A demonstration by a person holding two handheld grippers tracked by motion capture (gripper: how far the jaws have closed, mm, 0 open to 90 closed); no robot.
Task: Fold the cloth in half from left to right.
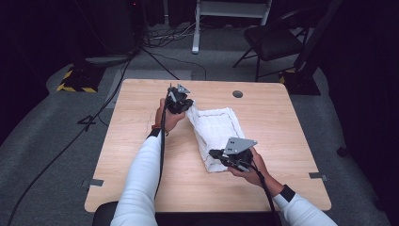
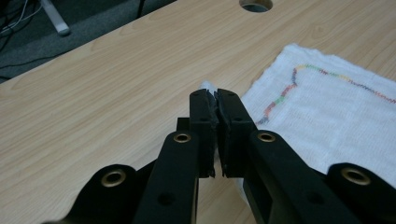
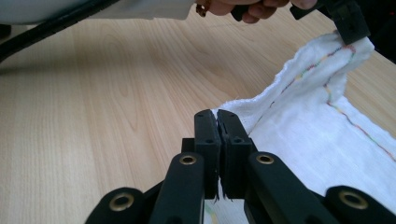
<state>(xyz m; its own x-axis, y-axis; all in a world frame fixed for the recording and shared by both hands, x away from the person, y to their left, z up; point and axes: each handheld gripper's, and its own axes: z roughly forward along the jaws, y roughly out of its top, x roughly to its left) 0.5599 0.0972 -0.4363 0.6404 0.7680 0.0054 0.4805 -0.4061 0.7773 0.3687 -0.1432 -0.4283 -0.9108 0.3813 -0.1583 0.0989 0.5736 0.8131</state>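
One wooden table (image 1: pixel 141 141) spans the middle of the high view, and a white towel (image 1: pixel 216 129) lies just right of centre on it. Above the towel's upper left corner, the left gripper (image 1: pixel 184 104) is clamped on that corner. At lower centre, the right gripper (image 1: pixel 215 153) pinches the near edge.
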